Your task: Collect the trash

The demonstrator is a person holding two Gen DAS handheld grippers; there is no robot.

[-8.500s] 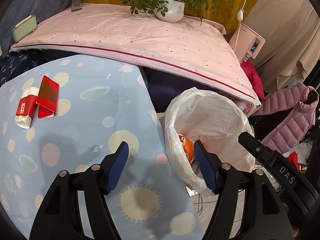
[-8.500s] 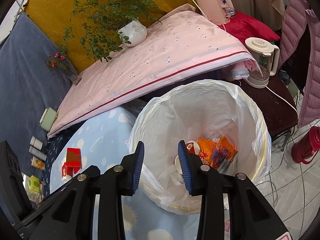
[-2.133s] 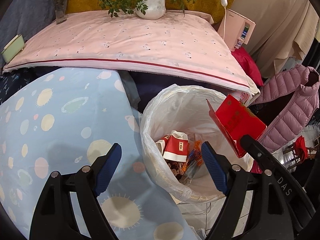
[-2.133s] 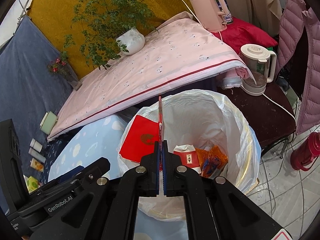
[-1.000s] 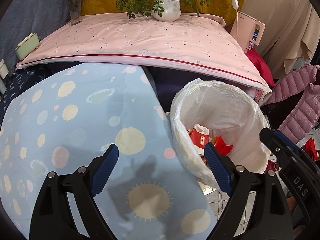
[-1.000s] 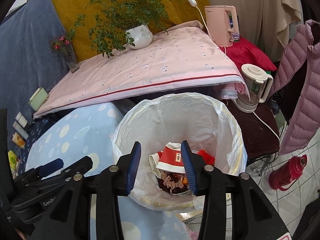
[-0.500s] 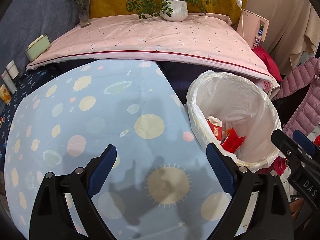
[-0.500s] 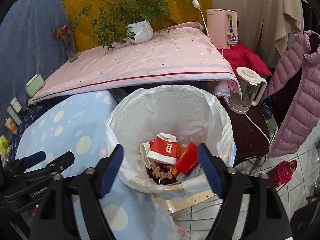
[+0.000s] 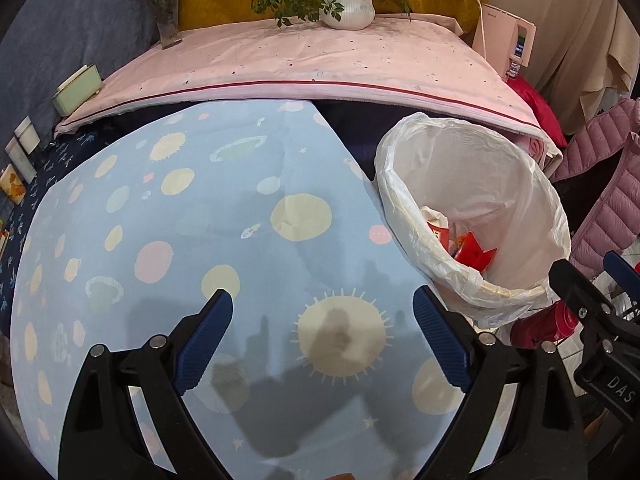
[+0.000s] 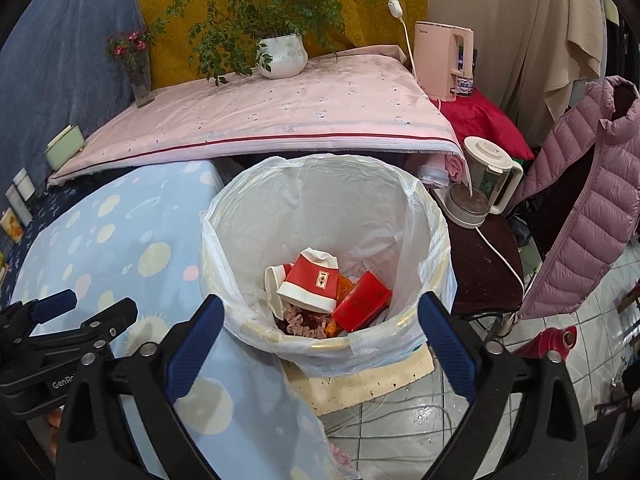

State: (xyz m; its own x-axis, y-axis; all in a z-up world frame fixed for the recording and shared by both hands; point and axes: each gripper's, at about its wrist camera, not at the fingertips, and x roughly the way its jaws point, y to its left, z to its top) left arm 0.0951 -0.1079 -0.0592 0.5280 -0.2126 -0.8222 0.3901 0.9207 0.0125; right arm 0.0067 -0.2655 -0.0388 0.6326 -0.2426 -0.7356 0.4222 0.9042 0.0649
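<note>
"DAS" on right tongs [image 9: 618, 386]; "GenRo" on left tongs [image 10: 60, 385]

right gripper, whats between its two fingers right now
Nothing held: the right gripper jaws are opening around empty air, framing the trash bin rim below, in the right wrist view.

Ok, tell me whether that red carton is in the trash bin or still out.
In. The red carton lies inside the bag-lined trash bin, beside a red-and-white paper cup.
</note>
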